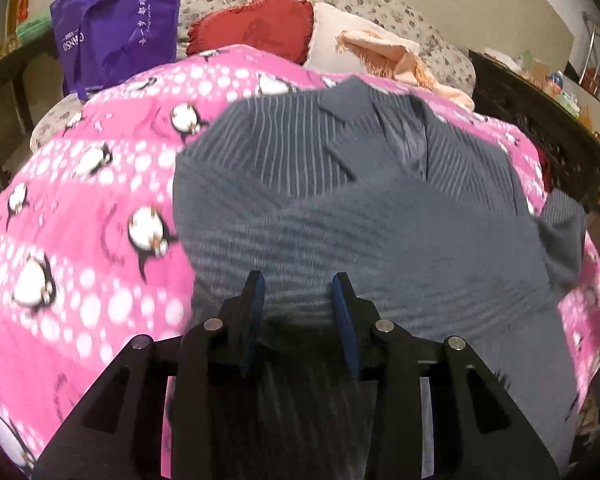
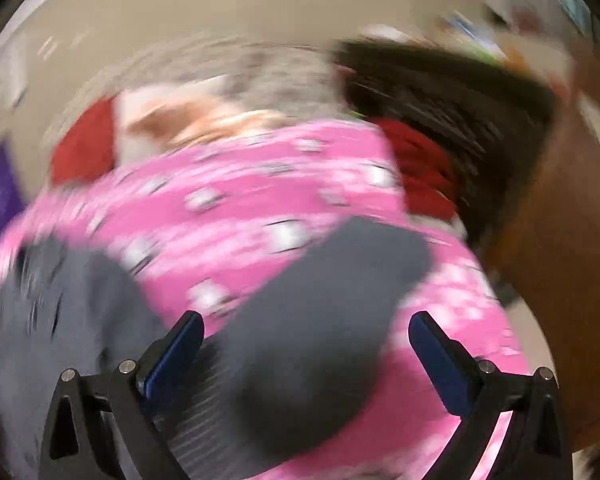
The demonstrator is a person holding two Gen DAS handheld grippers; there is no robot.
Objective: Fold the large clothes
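Observation:
A grey pinstriped jacket (image 1: pixel 340 208) lies on a pink penguin-print blanket (image 1: pixel 80 208), collar at the far side, with one part folded across its lower half. My left gripper (image 1: pixel 299 286) hovers over the folded part, its jaws partly open with nothing between them. In the blurred right wrist view, my right gripper (image 2: pixel 304 324) is wide open above a grey sleeve (image 2: pixel 320 312) that stretches over the blanket (image 2: pixel 260 184). The jacket body (image 2: pixel 52 320) shows at the left there.
A purple bag (image 1: pixel 116 28), a red cushion (image 1: pixel 256 28) and a peach fringed cloth (image 1: pixel 384 52) lie at the bed's far end. Dark wooden furniture (image 1: pixel 540 136) stands to the right, also in the right wrist view (image 2: pixel 460 112).

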